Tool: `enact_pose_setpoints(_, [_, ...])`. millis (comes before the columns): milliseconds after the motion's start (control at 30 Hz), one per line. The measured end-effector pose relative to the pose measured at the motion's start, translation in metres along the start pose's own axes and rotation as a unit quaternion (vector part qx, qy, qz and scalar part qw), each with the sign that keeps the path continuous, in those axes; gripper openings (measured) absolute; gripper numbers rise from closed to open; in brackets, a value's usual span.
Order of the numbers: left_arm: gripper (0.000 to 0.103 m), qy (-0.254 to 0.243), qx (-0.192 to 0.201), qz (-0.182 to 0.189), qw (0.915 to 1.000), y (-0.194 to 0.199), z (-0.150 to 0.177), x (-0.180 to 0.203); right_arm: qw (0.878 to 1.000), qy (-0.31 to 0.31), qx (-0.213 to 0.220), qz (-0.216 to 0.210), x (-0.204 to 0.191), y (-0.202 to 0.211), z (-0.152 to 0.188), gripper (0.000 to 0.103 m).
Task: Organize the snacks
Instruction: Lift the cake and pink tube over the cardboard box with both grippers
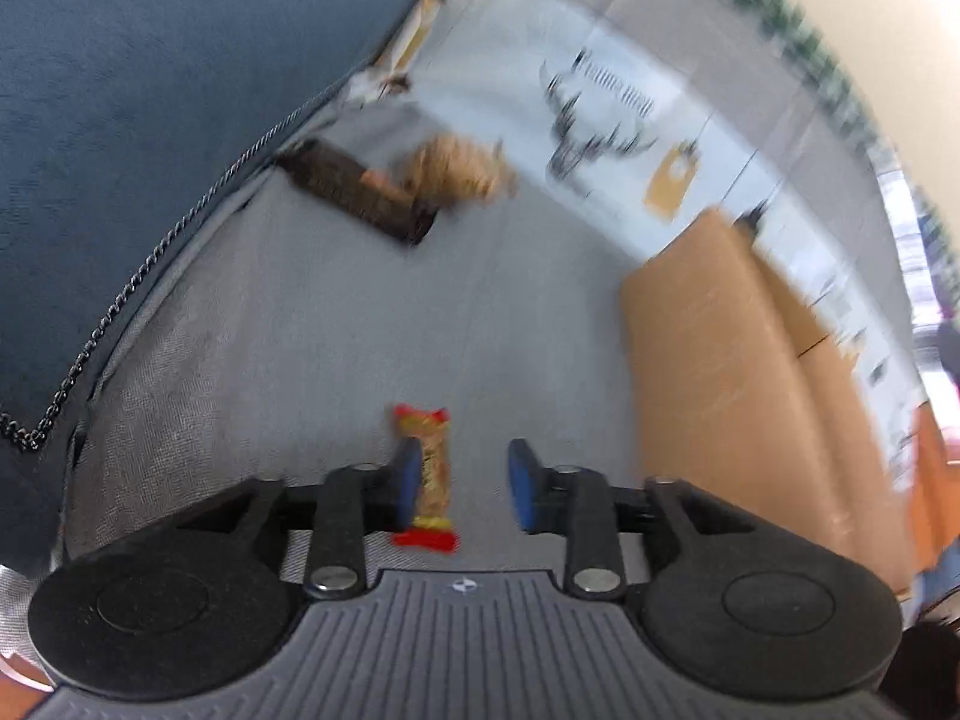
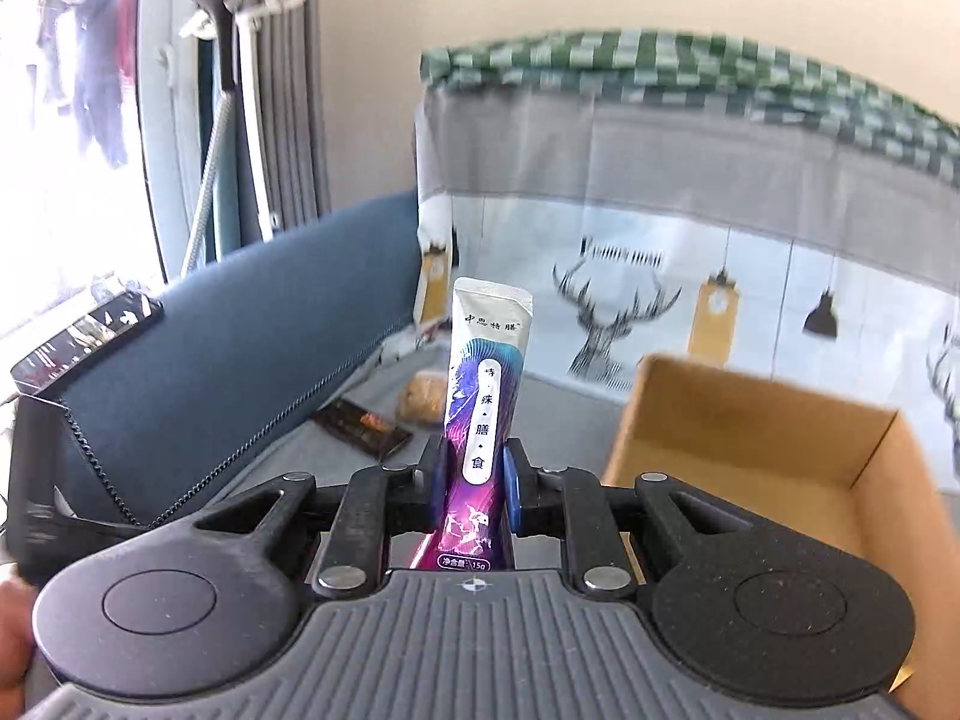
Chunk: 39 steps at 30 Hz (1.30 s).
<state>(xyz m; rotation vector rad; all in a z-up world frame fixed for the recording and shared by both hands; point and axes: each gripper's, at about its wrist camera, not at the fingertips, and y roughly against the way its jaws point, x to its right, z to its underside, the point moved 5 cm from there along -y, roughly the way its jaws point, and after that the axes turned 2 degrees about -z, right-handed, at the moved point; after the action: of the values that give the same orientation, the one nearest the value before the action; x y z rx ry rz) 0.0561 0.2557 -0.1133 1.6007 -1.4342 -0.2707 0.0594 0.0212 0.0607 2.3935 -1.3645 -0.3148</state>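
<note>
The right gripper (image 2: 474,474) clamped a tall silver-and-purple sachet (image 2: 485,414) between its 2 blue pads, the packet standing upright above the grey cushion (image 2: 540,414), with an open cardboard box (image 2: 750,450) just to its right. The left gripper (image 1: 462,483) stood narrowly parted over a small red-ended snack bar (image 1: 429,474), which lay beside its left pad (image 1: 407,480), clear of the right one.
</note>
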Motion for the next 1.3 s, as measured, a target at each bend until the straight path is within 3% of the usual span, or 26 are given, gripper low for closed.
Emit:
enact_pose_setpoints(133, [0.037, -0.046, -0.028, -0.049, 0.9973, -0.020, 0.004, 0.016, 0.999, -0.039, 0.002, 0.013, 0.022, 0.011, 0.025, 0.020])
enact_pose_setpoints(300, [0.036, -0.126, -0.032, -0.111, 0.9852, -0.034, 0.013, 0.035, 0.998, -0.055, 0.000, 0.016, 0.034, 0.015, 0.036, 0.020])
enact_pose_setpoints(367, [0.020, -0.147, -0.029, -0.120, 0.9814, -0.036, 0.016, 0.039, 0.998, -0.057, 0.008, 0.018, 0.040, 0.018, 0.039, 0.020])
enact_pose_setpoints(400, [0.019, -0.152, -0.027, -0.118, 0.9810, -0.036, 0.016, 0.040, 0.998, -0.061, 0.009, 0.021, 0.044, 0.020, 0.041, 0.020])
enact_pose_setpoints(467, [0.018, -0.142, -0.004, -0.107, 0.9841, -0.030, 0.015, 0.039, 0.997, -0.070, 0.009, 0.028, 0.054, 0.022, 0.045, 0.020])
enact_pose_setpoints(567, [0.018, -0.108, 0.041, -0.064, 0.9912, -0.013, 0.012, 0.033, 0.996, -0.084, 0.013, 0.041, 0.067, 0.024, 0.049, 0.020])
enact_pose_setpoints(700, [0.018, -0.066, 0.082, 0.000, 0.9944, 0.010, 0.005, 0.026, 0.993, -0.094, 0.031, 0.057, 0.082, 0.030, 0.049, 0.020])
enact_pose_setpoints(867, [0.018, -0.042, 0.115, 0.039, 0.9917, 0.031, 0.000, 0.028, 0.990, -0.113, 0.045, 0.076, 0.096, 0.034, 0.048, 0.020])
enact_pose_setpoints(1033, [0.018, -0.037, 0.119, 0.043, 0.9912, 0.049, -0.002, 0.043, 0.987, -0.118, 0.058, 0.089, 0.107, 0.040, 0.045, 0.020])
enact_pose_setpoints(1300, [0.018, -0.052, 0.145, 0.089, 0.9840, 0.083, -0.025, 0.110, 0.982, -0.140, 0.066, 0.111, 0.126, 0.044, 0.045, 0.020])
